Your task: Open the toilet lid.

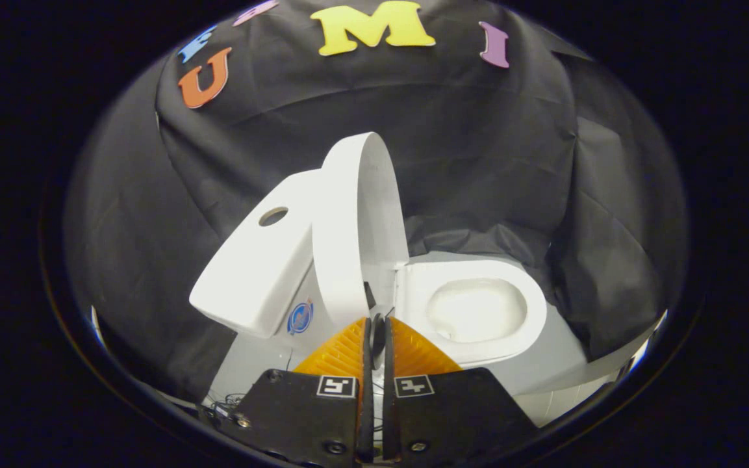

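Gripper (pixel 377 323) fingers nearly pressed together w/ thin gap, nothing pinched. Toilet lid (pixel 361 221) stands raised just ahead of tips, against tank (pixel 257 266). Bowl (pixel 475 309) open beyond; lid hinge hidden behind tips.

White toilet lid (pixel 358 227), black cloth (pixel 478 162)

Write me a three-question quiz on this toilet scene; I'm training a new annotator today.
1. True or false: the toilet lid is raised off the seat.
2. The gripper fingers are: A) wide open, B) nearly closed with a narrow gap, C) clamped on the lid.
3. Fill in: the round hole sits on top of the ____.

Key: 1 true; 2 B; 3 tank.
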### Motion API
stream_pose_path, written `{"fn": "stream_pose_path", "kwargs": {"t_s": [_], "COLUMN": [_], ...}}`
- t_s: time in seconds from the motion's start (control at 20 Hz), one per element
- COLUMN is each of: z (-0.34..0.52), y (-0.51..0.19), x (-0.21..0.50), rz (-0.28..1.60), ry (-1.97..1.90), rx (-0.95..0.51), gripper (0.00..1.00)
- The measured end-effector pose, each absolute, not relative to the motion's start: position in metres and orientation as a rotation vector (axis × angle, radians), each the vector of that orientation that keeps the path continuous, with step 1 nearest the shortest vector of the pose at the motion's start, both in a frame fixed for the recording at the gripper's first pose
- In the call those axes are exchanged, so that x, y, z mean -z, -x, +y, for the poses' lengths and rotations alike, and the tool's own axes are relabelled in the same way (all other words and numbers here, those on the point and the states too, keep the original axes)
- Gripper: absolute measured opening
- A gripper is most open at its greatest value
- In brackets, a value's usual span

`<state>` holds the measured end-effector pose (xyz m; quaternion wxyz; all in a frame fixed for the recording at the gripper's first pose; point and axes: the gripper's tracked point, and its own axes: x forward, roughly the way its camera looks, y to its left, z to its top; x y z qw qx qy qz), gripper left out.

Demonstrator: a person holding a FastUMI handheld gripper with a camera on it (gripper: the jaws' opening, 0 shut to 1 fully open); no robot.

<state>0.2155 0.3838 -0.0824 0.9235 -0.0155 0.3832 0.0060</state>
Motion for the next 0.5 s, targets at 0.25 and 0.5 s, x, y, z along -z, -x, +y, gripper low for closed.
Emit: {"fn": "stream_pose_path", "kwargs": {"t_s": [0.25,0.5], "z": [0.407,0.418], "y": [-0.215,-0.214], "x": [0.088,0.091], "rz": [0.774,0.759], "ry": [0.13,0.199], "rx": [-0.059,-0.074], "gripper": [0.09,0.09]}}
